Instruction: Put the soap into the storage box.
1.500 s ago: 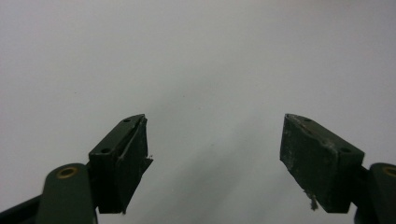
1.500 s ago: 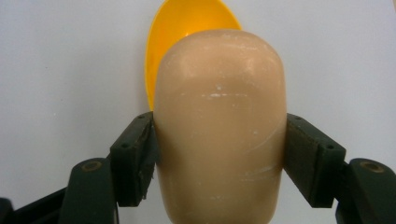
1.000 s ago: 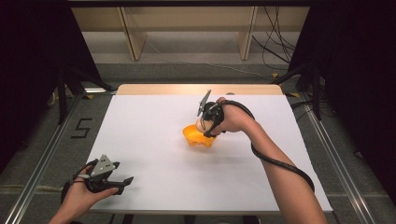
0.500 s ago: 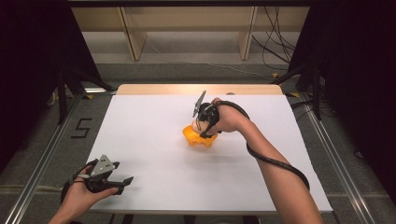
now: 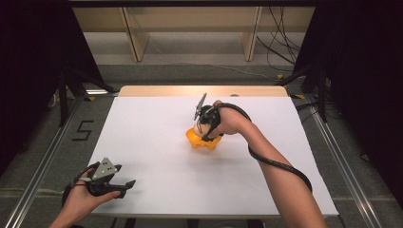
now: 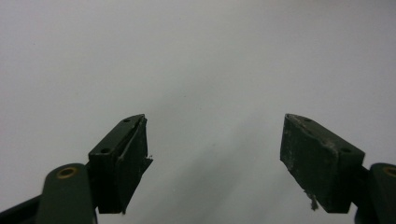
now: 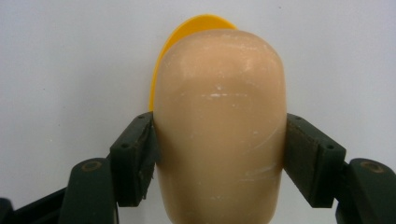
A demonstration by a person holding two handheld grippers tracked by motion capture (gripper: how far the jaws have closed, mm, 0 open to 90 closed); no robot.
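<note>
The white-topped counter (image 5: 157, 142) with a pale wooden far edge carries little, and the orange plastic bowl-shaped piece (image 5: 202, 141) near its middle serves as the landmark. Well to the left of that orange piece and nearer the person, at the counter's near left corner, the left claw (image 5: 124, 185) sits in the person's left hand (image 5: 81, 199), its grey three-cornered plate facing up. In the left gripper view its two black jaws stand wide apart with bare white surface between them, gripping nothing; bits of pale fluff cling to the pads (image 6: 312, 154). Nothing lies between this claw and the orange piece.

On the floor left of the counter a dark mark shaped like a 5 (image 5: 81, 130) shows beside a metal rail (image 5: 45, 166). Beyond the counter's far edge stand light wooden shelf uprights (image 5: 135, 33), and cables (image 5: 275, 42) trail on the floor at the far right.

The right claw (image 5: 205, 134) is directly over the orange piece, held by the person's right hand (image 5: 230, 119), with a black cable (image 5: 280, 166) looping along the forearm. In the right gripper view its jaws are closed against both sides of a smooth, rounded beige object (image 7: 219, 126), clamping it. The yellow-orange rim (image 7: 187, 37) peeks out behind the beige object's top left; whether the beige object touches it cannot be told.
</note>
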